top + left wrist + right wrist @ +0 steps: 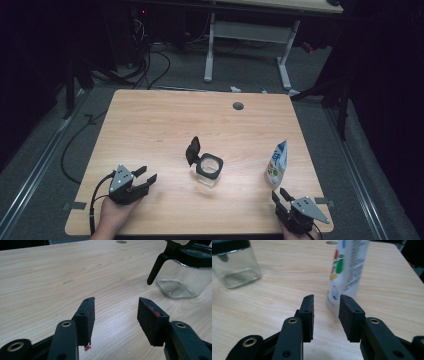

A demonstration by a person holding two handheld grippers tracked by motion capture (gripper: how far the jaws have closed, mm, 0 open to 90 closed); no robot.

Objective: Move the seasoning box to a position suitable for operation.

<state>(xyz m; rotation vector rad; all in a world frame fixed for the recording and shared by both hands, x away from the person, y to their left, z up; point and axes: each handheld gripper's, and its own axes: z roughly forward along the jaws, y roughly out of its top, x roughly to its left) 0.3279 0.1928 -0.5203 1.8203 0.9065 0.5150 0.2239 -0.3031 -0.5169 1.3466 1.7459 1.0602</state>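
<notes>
**Two open grippers wait by a jar and a pouch**

The right gripper (285, 199) sits at the near right corner of the table (150, 125). Its jaws are apart with nothing between them. A white pouch (276, 164) stands upright just past it. The left gripper (142, 180) rests at the near left, jaws apart and empty too. The glass jar (209, 171) stands in the middle, its black lid (192, 150) flipped up.

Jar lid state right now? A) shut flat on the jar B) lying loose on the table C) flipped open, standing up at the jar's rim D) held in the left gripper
C: the black lid stands up from the rim of the glass jar, mouth open.
</notes>
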